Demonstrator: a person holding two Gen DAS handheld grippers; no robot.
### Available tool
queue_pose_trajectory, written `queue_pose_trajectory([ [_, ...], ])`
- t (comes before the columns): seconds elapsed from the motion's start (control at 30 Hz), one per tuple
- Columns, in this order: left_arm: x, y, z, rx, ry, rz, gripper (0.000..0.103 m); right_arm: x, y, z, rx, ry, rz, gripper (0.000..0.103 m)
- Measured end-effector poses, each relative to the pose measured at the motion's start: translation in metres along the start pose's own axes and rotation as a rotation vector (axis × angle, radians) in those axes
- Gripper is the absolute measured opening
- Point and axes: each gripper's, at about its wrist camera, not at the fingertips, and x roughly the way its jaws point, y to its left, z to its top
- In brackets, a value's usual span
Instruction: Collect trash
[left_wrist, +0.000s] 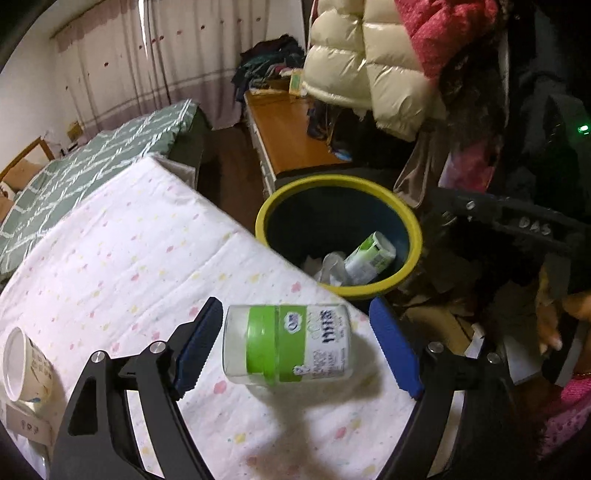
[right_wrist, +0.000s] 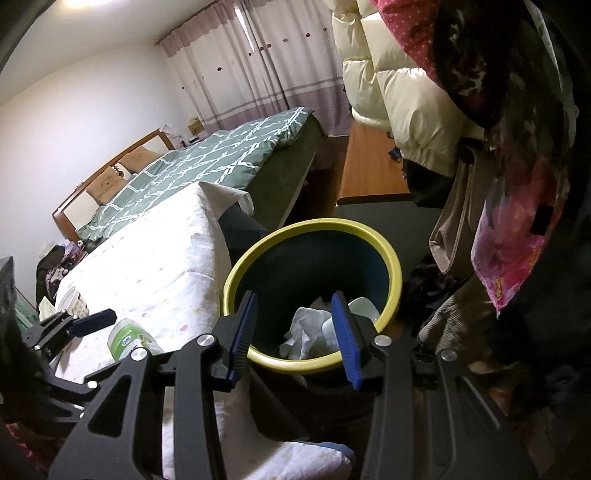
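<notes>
- The tabletop (left_wrist: 122, 236), covered with a white dotted cloth, carries the things I work on, and its edge runs just beside the bin.
- The trash bin (left_wrist: 410, 225), dark with a yellow rim, stands on the floor at the corner of the tabletop. Inside it I see already a green-and-white container and some crumpled white paper.
- My left tool (left_wrist: 299, 350) is wide open. Its two blue pads stand on both sides of the bottle and neither one touches it, so it holds nothing.
- My right tool (right_wrist: 297, 338) hovers over the near rim of the bin, with a moderate gap between the pads and nothing gripped.
- The bottle (left_wrist: 288, 343) lies on its side on the tabletop, near the corner by the bin, between the pads of my left tool. It is clear plastic with a green-and-white label. I think it is light and rather stiff, but smooth and round, so it can roll or slip away. I would take it across the middle of the body, on the label, with both pads flat.
- A paper cup (left_wrist: 22, 365) also lies on its side at the left, well apart from the bottle. I judge it very light and easy to crush.
</notes>
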Motion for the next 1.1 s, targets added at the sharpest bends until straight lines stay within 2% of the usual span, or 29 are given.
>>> queue_pose_trajectory([
  [0.07,0.006,0.001,-0.004,0.000,0.017,0.004,0.080,0.001,-0.003,-0.001,0.004,0.002,0.001,0.040],
  [0.17,0.013,0.002,-0.008,0.004,0.041,0.010,0.070,0.000,-0.006,-0.002,0.009,0.004,0.000,0.041],
  [0.33,0.015,0.002,-0.005,0.012,0.048,0.005,0.069,-0.001,-0.009,-0.002,0.017,0.002,-0.004,0.041],
  [0.47,0.016,-0.001,0.019,0.023,0.031,0.000,0.069,-0.006,-0.016,-0.002,0.024,-0.014,-0.022,0.041],
  [0.63,0.028,-0.009,0.060,0.038,-0.001,-0.042,0.069,-0.017,-0.030,-0.002,0.031,-0.029,-0.073,0.041],
  [0.73,0.050,-0.022,0.078,0.062,0.016,-0.075,0.069,-0.020,-0.039,-0.006,0.039,-0.022,-0.096,0.041],
  [0.97,0.110,-0.051,0.097,0.116,0.073,-0.069,0.070,-0.022,-0.050,-0.010,0.055,-0.002,-0.123,0.041],
  [1.0,0.117,-0.053,0.099,0.114,0.077,-0.069,0.070,-0.023,-0.051,-0.010,0.056,-0.004,-0.127,0.042],
  [1.1,0.124,-0.051,0.103,0.095,0.062,-0.056,0.086,-0.027,-0.051,-0.009,0.054,-0.014,-0.139,0.048],
])
